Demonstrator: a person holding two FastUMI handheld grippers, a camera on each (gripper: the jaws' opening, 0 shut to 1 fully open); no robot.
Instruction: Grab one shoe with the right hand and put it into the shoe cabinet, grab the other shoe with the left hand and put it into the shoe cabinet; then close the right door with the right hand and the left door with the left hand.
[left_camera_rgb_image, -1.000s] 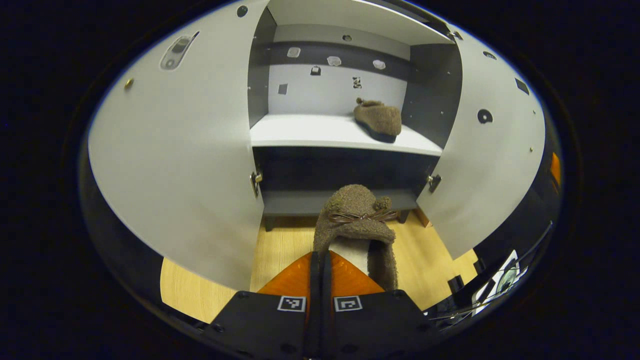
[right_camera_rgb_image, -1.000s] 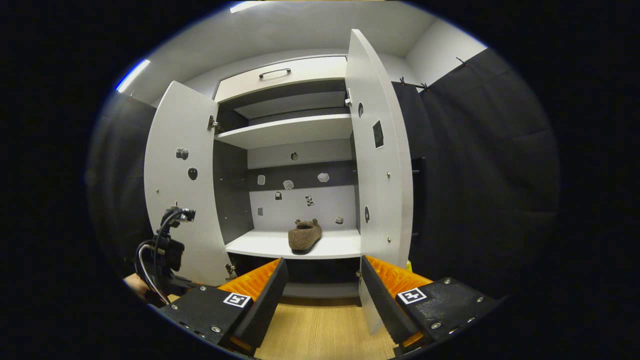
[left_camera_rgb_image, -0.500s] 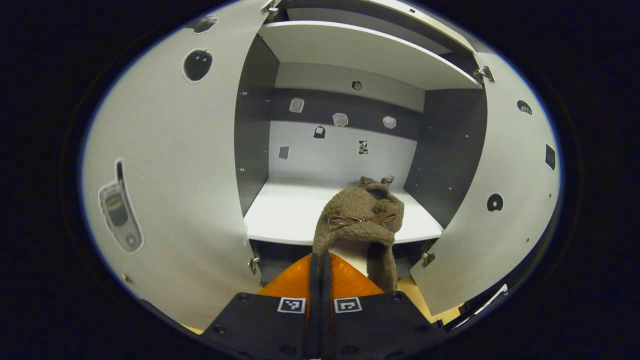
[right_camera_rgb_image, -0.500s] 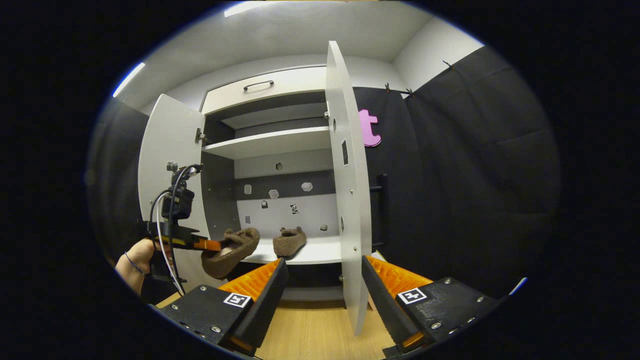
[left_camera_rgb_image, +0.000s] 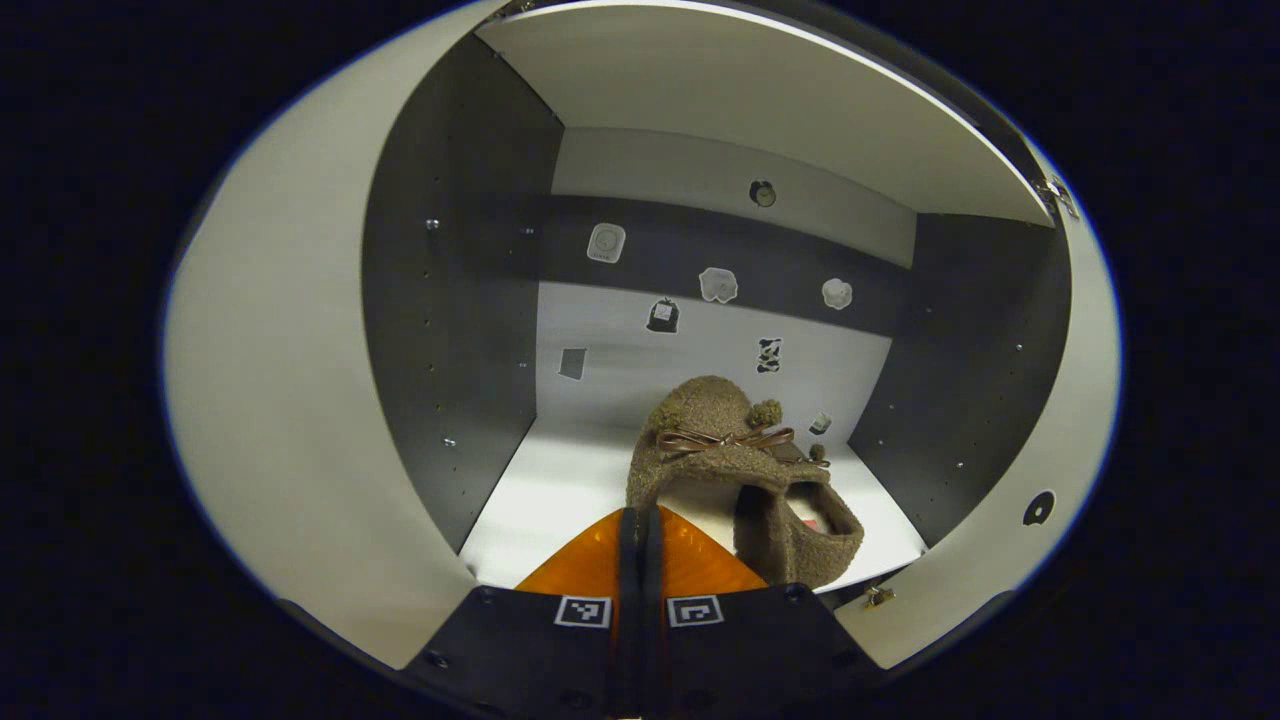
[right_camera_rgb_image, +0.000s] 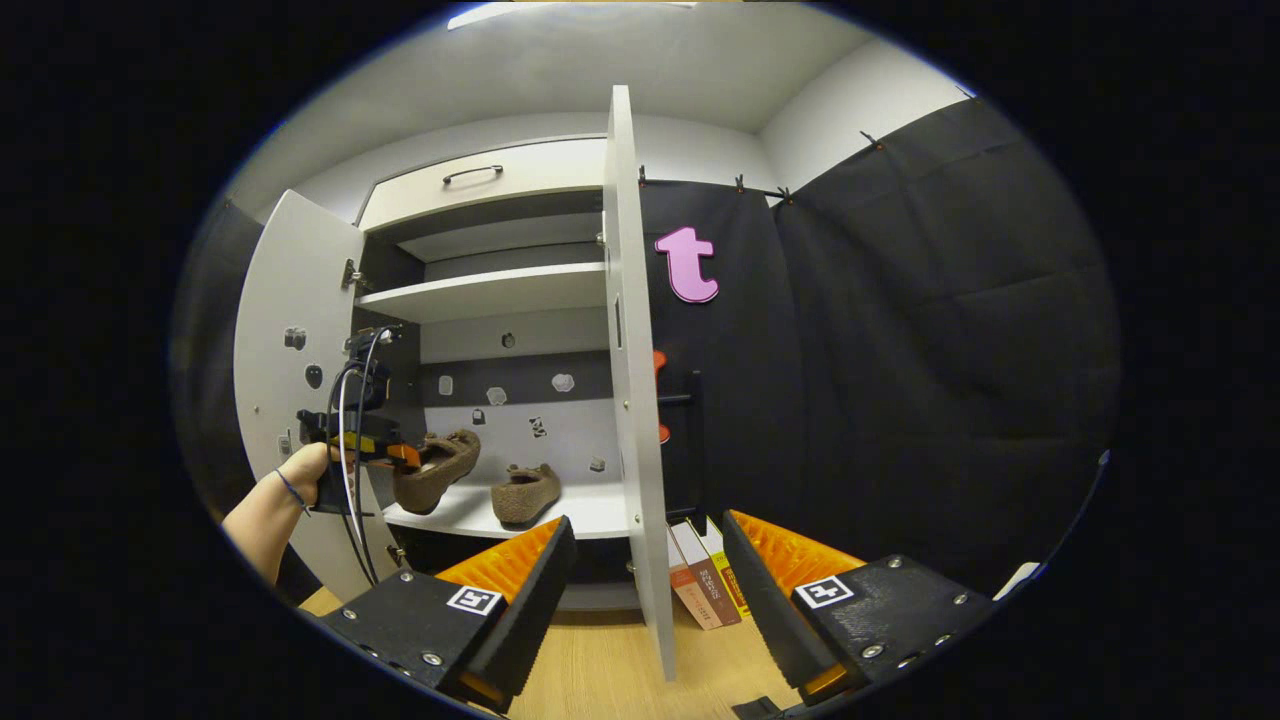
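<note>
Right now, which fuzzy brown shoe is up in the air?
The fuzzy brown shoe with the bow, nearer the left door: the left gripper holds it above the white shelf. The other fuzzy brown shoe rests on it.

shelf (left_camera_rgb_image: 560, 490) open leftward, placed shoe (right_camera_rgb_image: 524, 495) right — doors flanking

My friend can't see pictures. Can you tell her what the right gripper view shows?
A hand holds the left gripper, shut on a fuzzy brown shoe, over the open cabinet's lower shelf beside the other shoe. Up close, the right gripper has open jaws.
</note>
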